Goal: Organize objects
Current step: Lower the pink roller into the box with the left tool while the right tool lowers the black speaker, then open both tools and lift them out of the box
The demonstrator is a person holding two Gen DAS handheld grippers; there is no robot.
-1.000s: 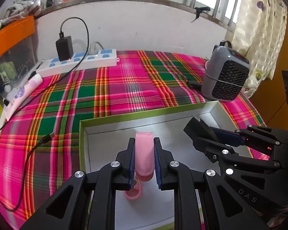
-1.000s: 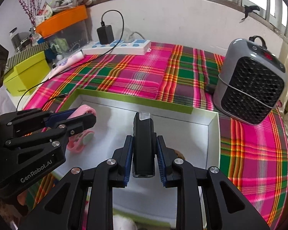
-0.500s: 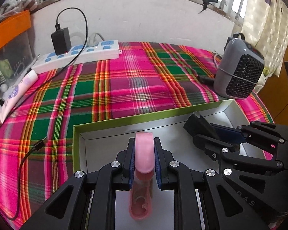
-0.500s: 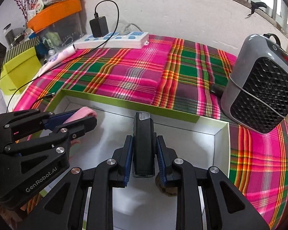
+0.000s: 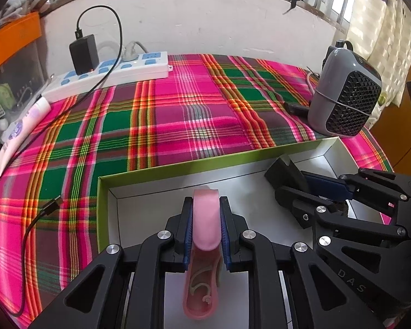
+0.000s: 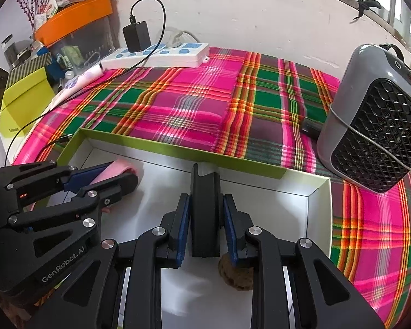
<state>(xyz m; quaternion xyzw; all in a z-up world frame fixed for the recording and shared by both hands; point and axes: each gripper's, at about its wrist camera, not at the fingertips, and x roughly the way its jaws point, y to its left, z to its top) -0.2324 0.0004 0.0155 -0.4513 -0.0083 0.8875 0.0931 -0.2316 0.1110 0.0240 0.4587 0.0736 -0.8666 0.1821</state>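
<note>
A shallow box [image 5: 178, 166] with a green rim and white inside lies on the plaid cloth, seen too in the right wrist view as the box [image 6: 178, 150]. My left gripper [image 5: 205, 227] is shut on a pink clip-like object [image 5: 205, 219], held low inside the box; its lower end is near the box floor. From the right wrist view the left gripper [image 6: 117, 175] shows with the pink object [image 6: 117, 168] in it. My right gripper [image 6: 205, 219] is shut on a slim black device [image 6: 205, 200], over the box's right part. A brown lump [image 6: 235, 274] lies on the box floor beneath it.
A grey fan heater [image 6: 375, 126] stands on the cloth beyond the box's right corner. A white power strip [image 5: 109, 74] with a black charger [image 5: 83, 53] lies by the back wall; its cable end [image 5: 50, 205] lies left of the box. A tube [image 5: 22, 128] lies at the left edge.
Both grippers have sunk a little into the box with their objects still held. The pink object's lower end now sits lower in the left wrist view.
</note>
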